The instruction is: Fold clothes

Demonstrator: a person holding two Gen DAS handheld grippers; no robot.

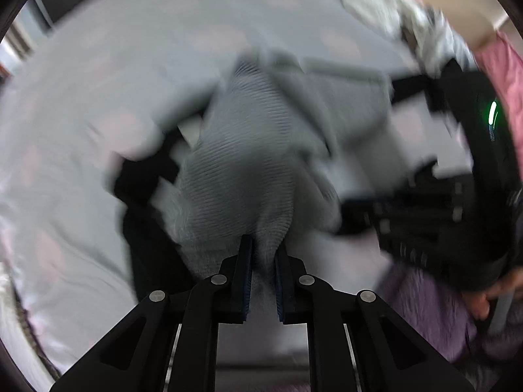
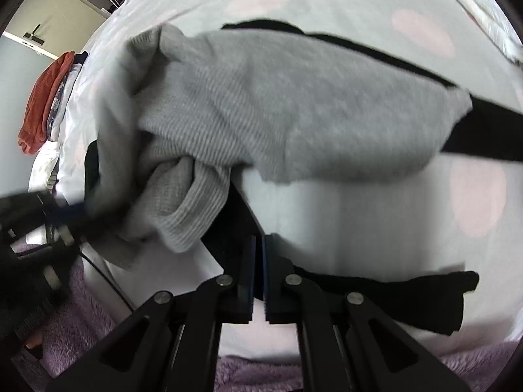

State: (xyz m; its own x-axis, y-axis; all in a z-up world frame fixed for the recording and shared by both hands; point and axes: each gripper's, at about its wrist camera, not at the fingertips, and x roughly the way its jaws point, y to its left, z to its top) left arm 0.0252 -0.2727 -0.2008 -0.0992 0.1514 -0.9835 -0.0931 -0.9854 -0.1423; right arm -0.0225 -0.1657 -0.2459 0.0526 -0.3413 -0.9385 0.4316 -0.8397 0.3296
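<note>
One red garment point(image 2: 44, 98) flanks grey sweater point(image 2: 261, 104).

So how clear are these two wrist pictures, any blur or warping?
Left wrist view: heavy motion blur, only the left gripper and nearby grey ribbed garment fairly sharp. Right wrist view: clearer, softly smeared; right gripper crisp. Both bulge with fisheye distortion, dark corners.

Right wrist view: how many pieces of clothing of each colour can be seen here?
grey ribbed garment: 1
black garment: 1 (counted as one; its parts seem to join under the grey)
rust-red garment: 1
Total: 3
</note>
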